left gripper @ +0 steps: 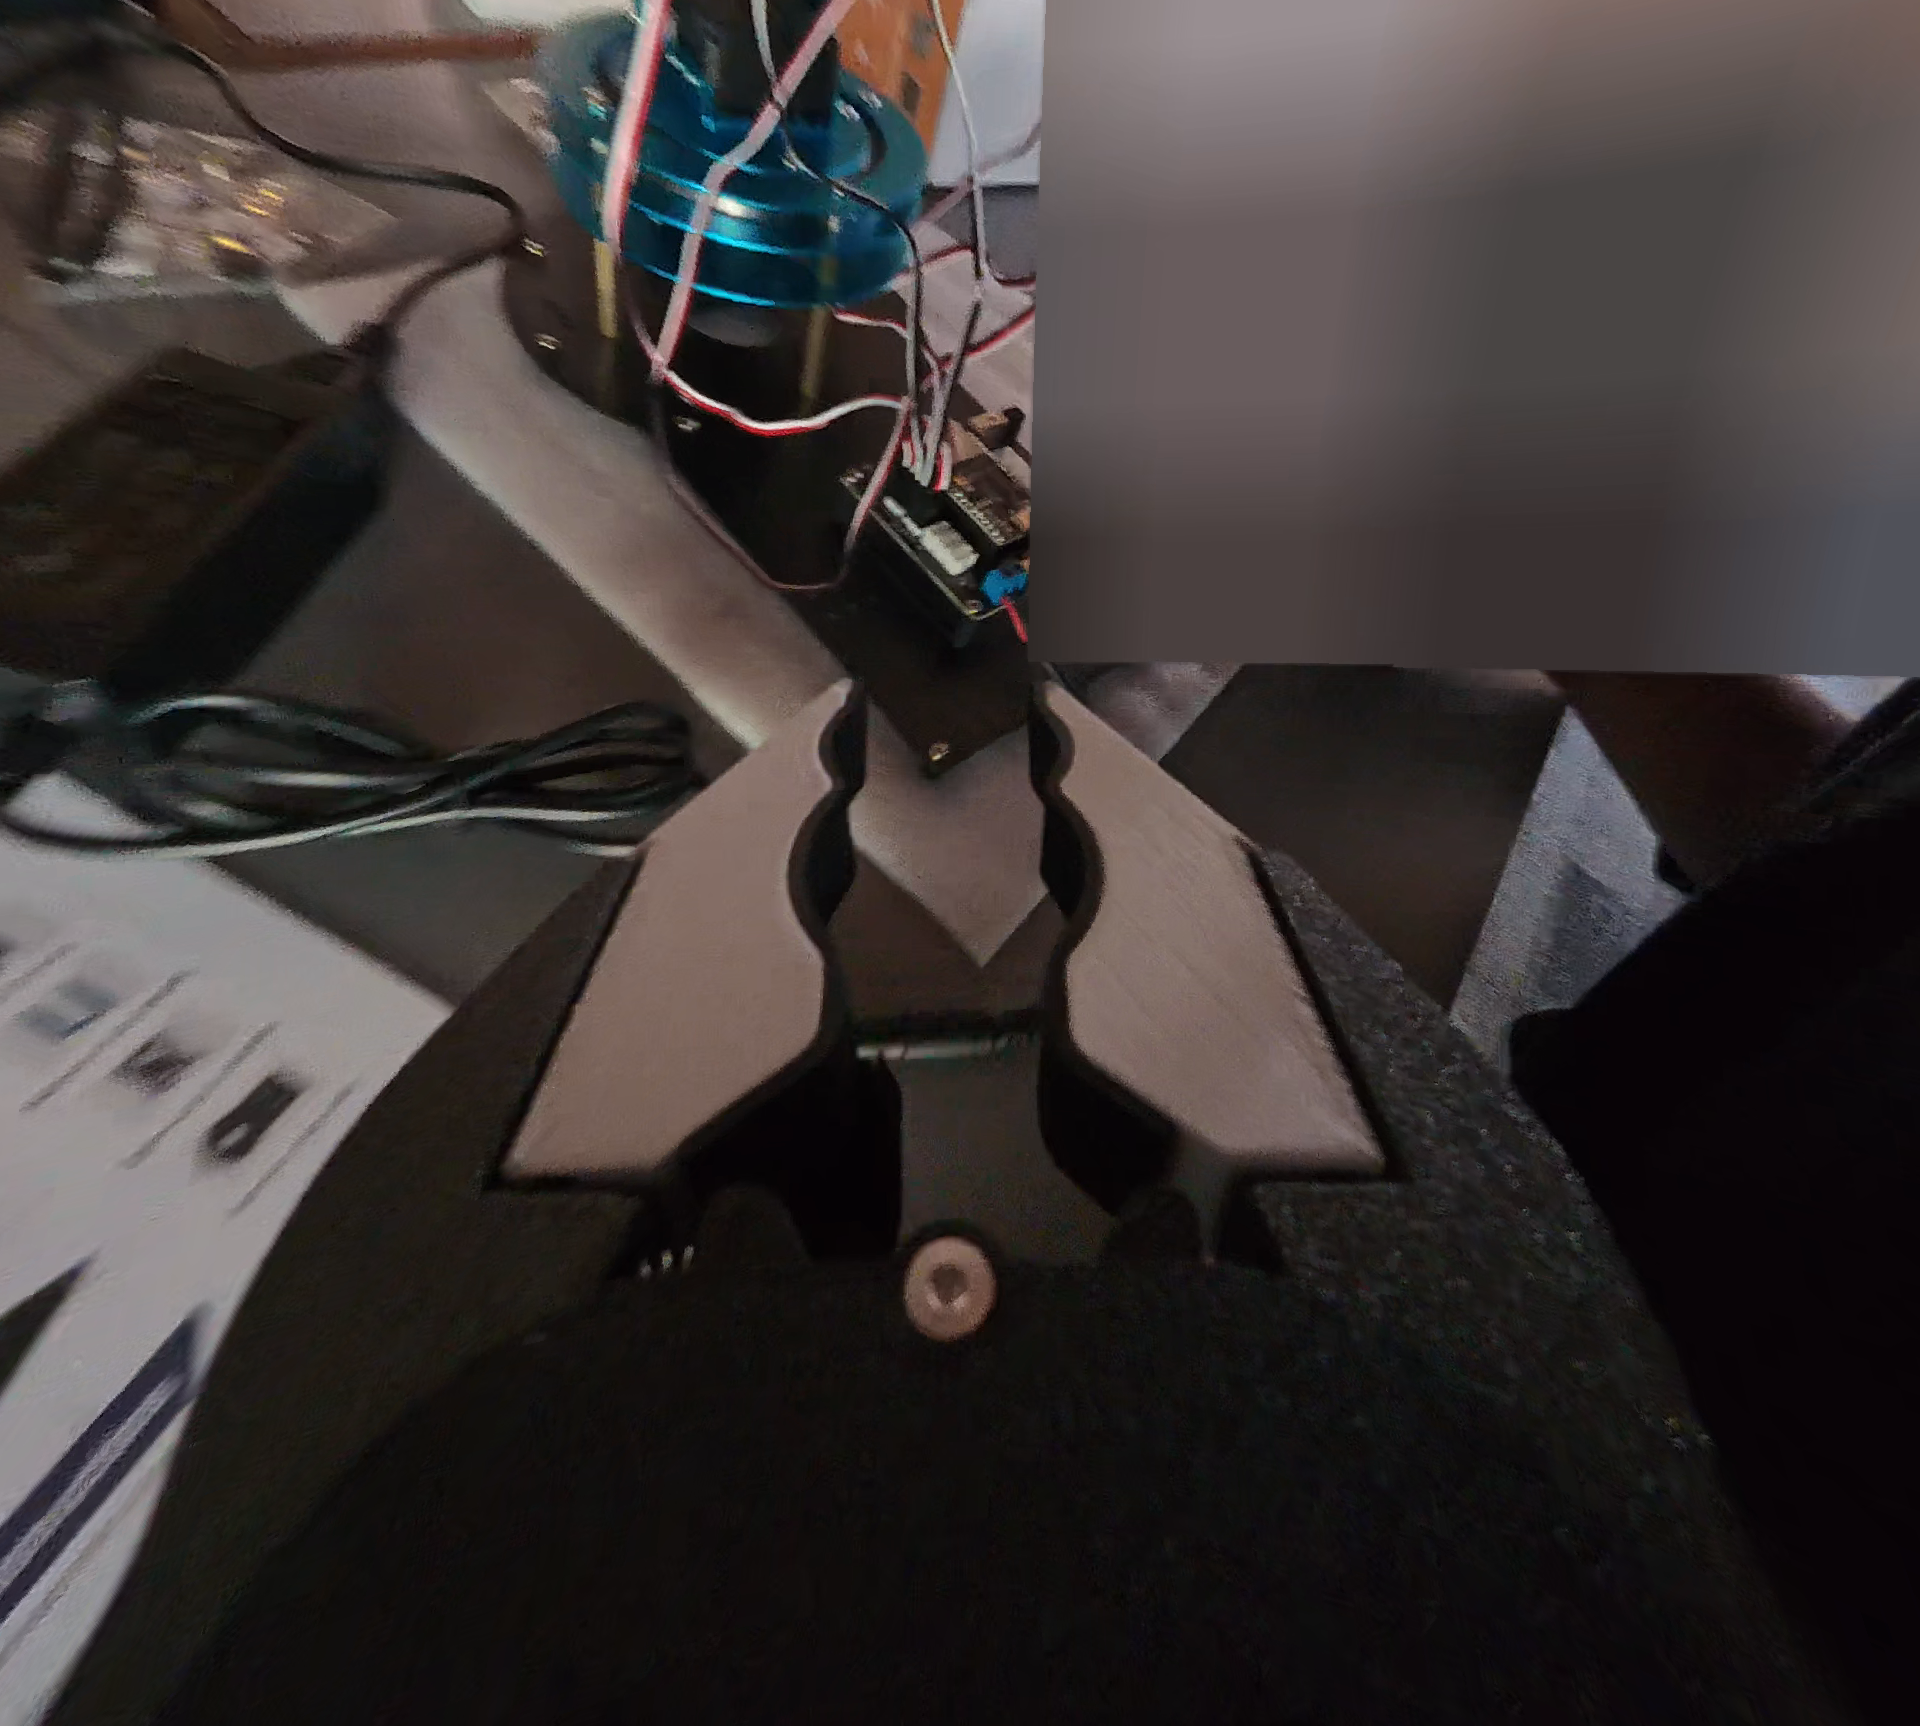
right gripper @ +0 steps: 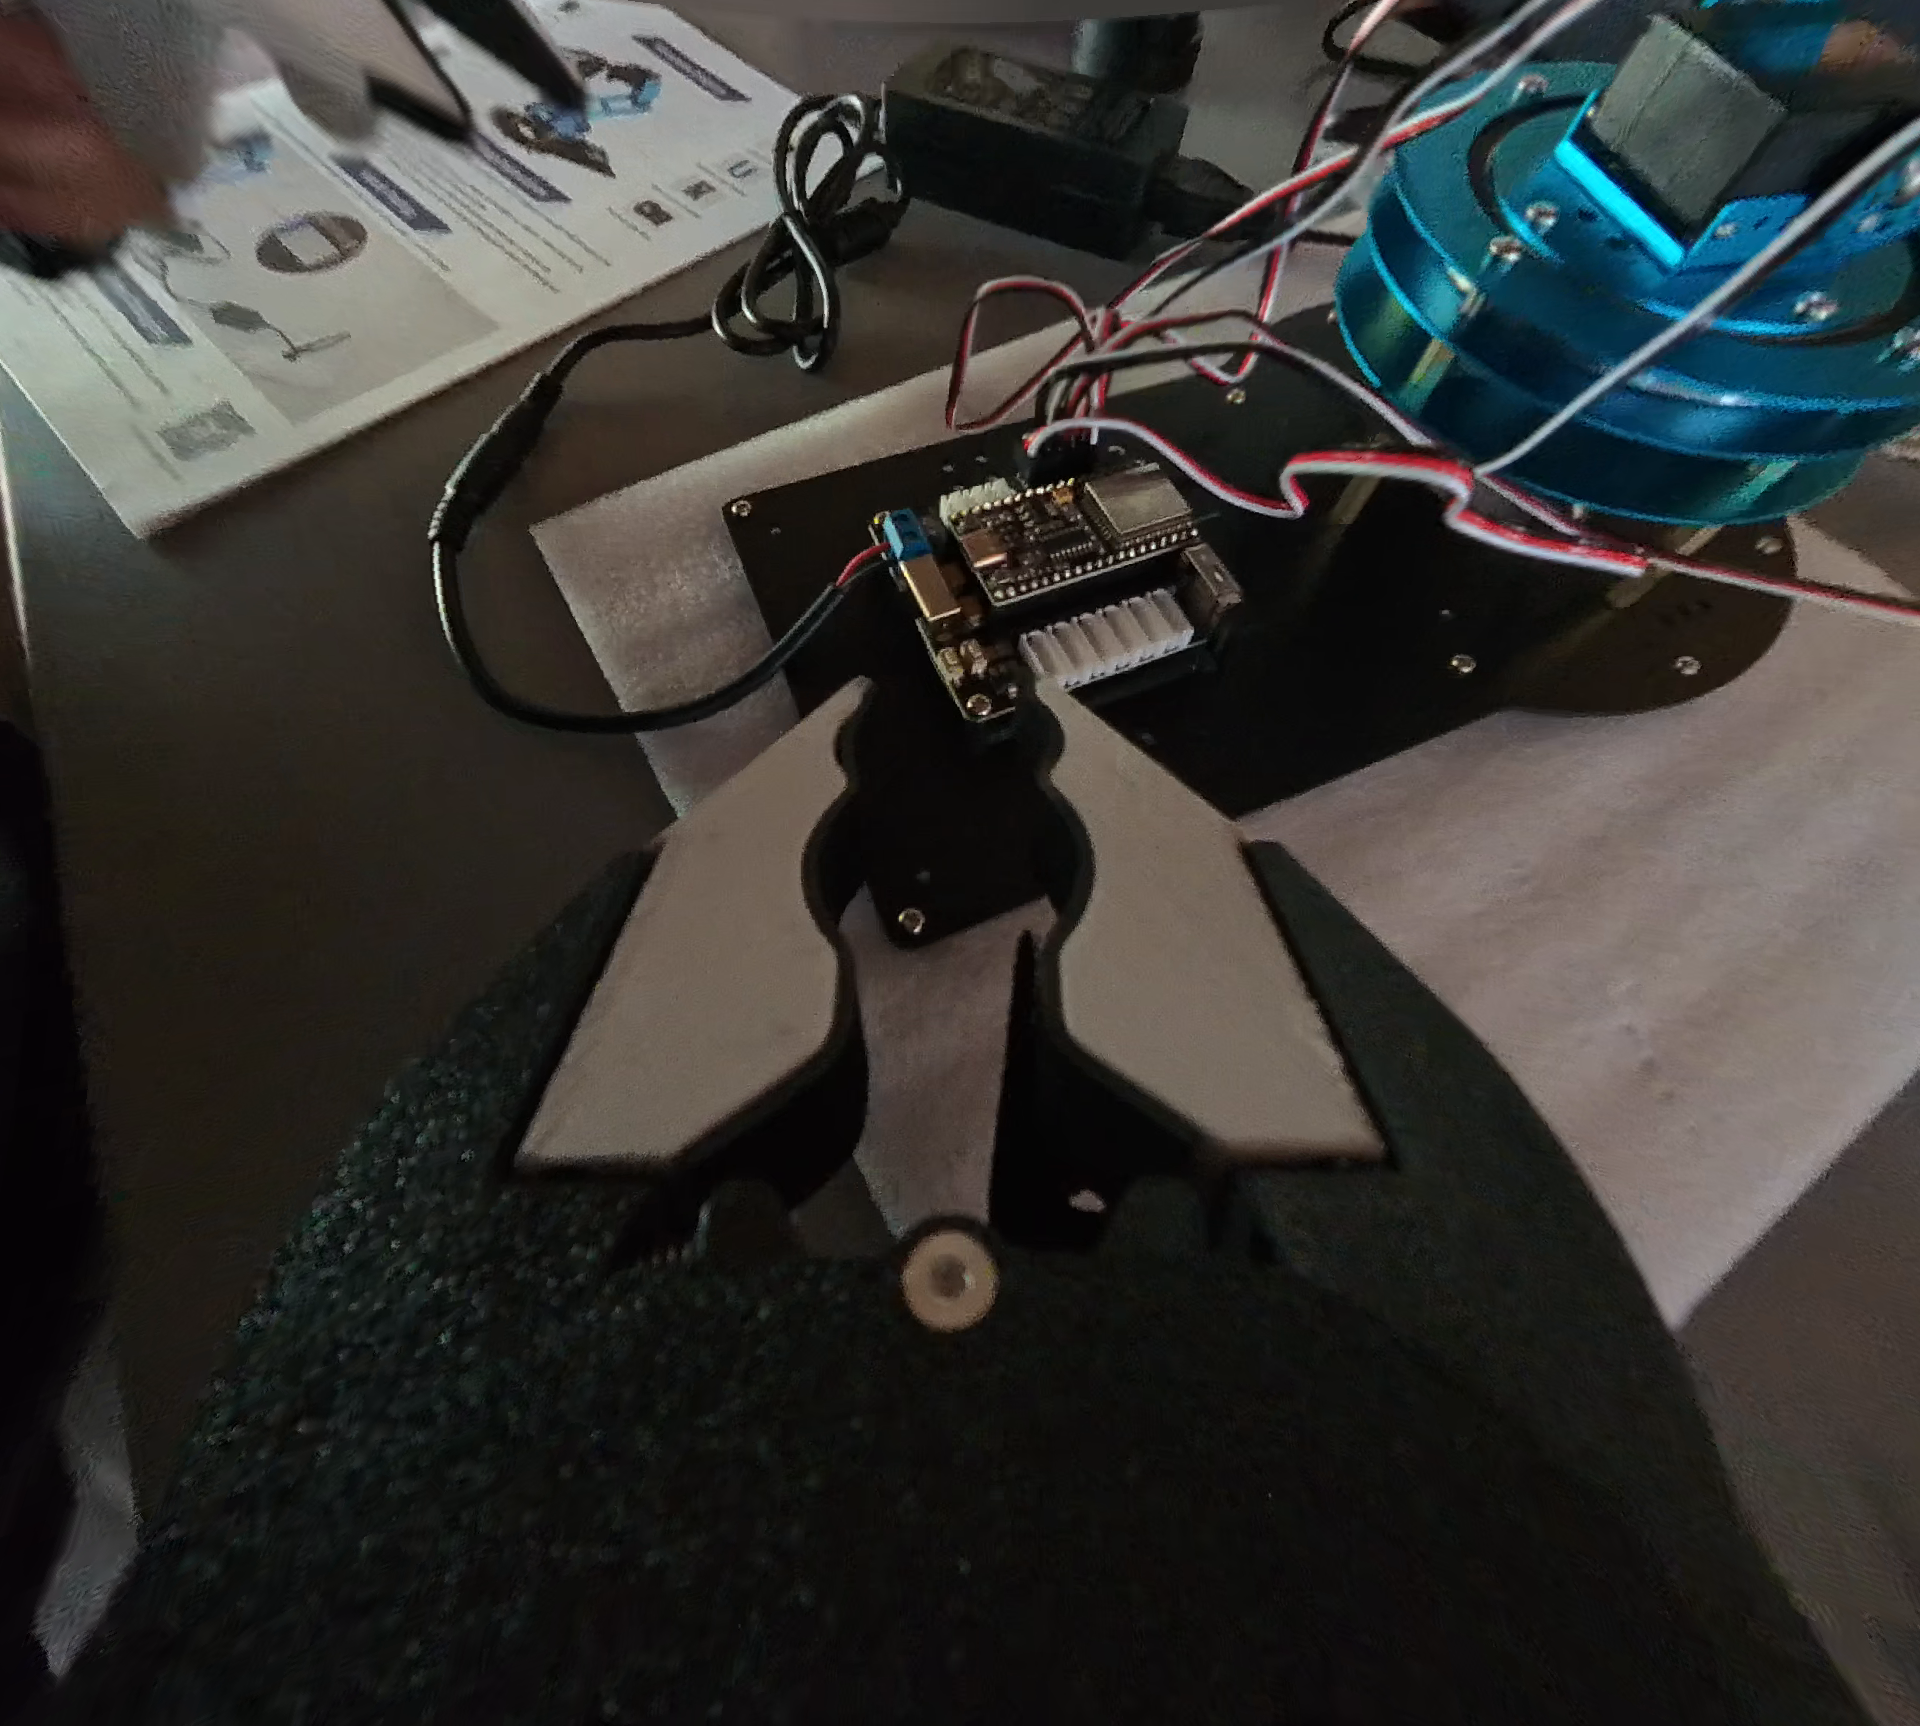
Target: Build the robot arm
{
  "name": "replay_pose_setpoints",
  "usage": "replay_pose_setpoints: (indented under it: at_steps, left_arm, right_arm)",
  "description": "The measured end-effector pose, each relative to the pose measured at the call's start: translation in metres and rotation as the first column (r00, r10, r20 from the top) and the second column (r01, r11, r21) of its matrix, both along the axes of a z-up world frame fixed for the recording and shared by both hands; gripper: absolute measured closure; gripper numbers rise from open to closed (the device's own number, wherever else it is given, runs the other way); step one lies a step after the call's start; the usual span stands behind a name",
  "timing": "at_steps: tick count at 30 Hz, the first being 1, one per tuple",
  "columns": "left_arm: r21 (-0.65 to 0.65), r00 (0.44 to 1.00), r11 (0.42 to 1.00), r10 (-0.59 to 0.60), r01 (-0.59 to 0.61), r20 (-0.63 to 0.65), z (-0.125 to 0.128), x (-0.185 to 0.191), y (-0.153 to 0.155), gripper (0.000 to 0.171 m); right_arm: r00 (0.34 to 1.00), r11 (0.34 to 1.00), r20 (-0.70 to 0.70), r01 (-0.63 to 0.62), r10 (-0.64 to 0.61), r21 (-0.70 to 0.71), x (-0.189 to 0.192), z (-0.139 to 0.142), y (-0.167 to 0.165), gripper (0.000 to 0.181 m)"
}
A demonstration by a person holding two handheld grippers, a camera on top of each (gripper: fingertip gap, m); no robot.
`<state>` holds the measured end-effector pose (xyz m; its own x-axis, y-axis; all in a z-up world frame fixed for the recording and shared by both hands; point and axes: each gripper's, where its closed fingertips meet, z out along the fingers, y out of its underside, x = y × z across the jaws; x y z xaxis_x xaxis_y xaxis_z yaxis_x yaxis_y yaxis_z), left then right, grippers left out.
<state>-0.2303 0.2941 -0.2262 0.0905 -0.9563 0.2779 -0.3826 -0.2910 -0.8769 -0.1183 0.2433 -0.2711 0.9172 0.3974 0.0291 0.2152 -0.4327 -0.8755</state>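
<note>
right gripper empty, jaws narrowly apart, tips just short of the stacked controller board on the black base plate. left gripper likewise narrowly apart, empty, over that plate's near corner; blue turntable beyond, printed leaflet at table's far left

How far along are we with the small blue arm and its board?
Looks done: blue arm stands on its black plate; striped wires and black cable reach the circuit board. In hand: nothing; right gripper and left gripper hover open near the plate's corner. What remains isn't visible; power brick sits behind.
</note>
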Motion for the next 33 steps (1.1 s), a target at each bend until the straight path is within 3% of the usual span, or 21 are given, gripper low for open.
replay_pose_setpoints:
  at_steps: [4,9,17,22,25,29,33]
  left_arm:
    - [-0.083,0.999,0.996,-0.041,0.038,-0.027,-0.015,0.033,-0.013,0.141]
    - [-0.106,0.999,0.994,-0.027,0.023,-0.041,-0.027,0.045,-0.021,0.139]
    - [-0.149,0.995,0.983,0.102,-0.103,-0.010,-0.017,0.027,-0.047,0.137]
    - [-0.095,0.977,0.972,0.213,-0.214,-0.020,-0.008,0.007,-0.085,0.138]
    - [-0.074,0.956,0.953,0.294,-0.294,-0.018,-0.010,0.001,-0.110,0.138]
    - [-0.086,0.927,0.924,0.374,-0.373,-0.005,-0.015,0.009,-0.153,0.138]
    - [-0.069,0.910,0.909,0.414,-0.412,0.019,-0.009,0.027,-0.201,0.138]
  right_arm:
    - [0.989,0.998,-0.138,0.058,-0.053,0.027,0.008,0.006,0.006,0.158]
    - [0.966,0.991,-0.237,0.120,-0.102,0.064,0.019,0.016,0.004,0.153]
    - [0.958,0.983,-0.279,0.113,-0.070,0.144,0.017,0.032,-0.004,0.153]
    - [0.922,0.992,-0.386,0.020,0.029,0.123,0.018,0.056,-0.049,0.152]
    - [0.970,0.985,-0.242,0.060,-0.020,0.163,0.068,0.074,-0.091,0.154]
    - [0.985,0.971,-0.014,0.173,-0.173,0.164,0.182,0.094,-0.139,0.155]
    - [0.975,0.963,0.017,0.216,-0.221,0.159,0.313,0.141,-0.140,0.153]
